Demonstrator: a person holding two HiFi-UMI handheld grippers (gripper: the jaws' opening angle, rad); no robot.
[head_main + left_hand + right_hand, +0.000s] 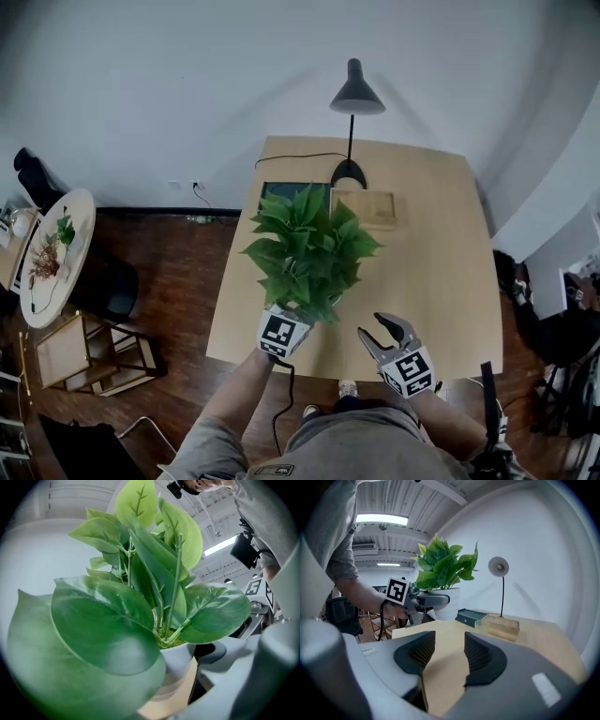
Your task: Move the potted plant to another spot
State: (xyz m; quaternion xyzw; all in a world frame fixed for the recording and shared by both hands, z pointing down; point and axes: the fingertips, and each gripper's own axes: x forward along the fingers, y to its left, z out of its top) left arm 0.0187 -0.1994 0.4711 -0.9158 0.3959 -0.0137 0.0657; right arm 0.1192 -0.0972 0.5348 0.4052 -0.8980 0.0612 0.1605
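Observation:
The potted plant point(309, 248) has broad green leaves and a white pot point(180, 660). It hangs over the near left part of the wooden table point(441, 281), and its leaves hide the pot in the head view. My left gripper point(298, 321) is shut on the pot; one grey finger point(253, 677) shows beside it. In the right gripper view the left gripper point(429, 601) clasps the pot point(444, 609) from the sides. My right gripper point(372, 326) is open and empty to the plant's right, over the table's front edge, with only bare tabletop between its pads point(480, 656).
A black desk lamp point(354, 94) stands at the table's far edge, with a wooden block point(367, 208) and a dark flat box point(281, 192) in front of it. A round side table point(56, 253) and a wooden stool point(89, 352) stand on the floor at left.

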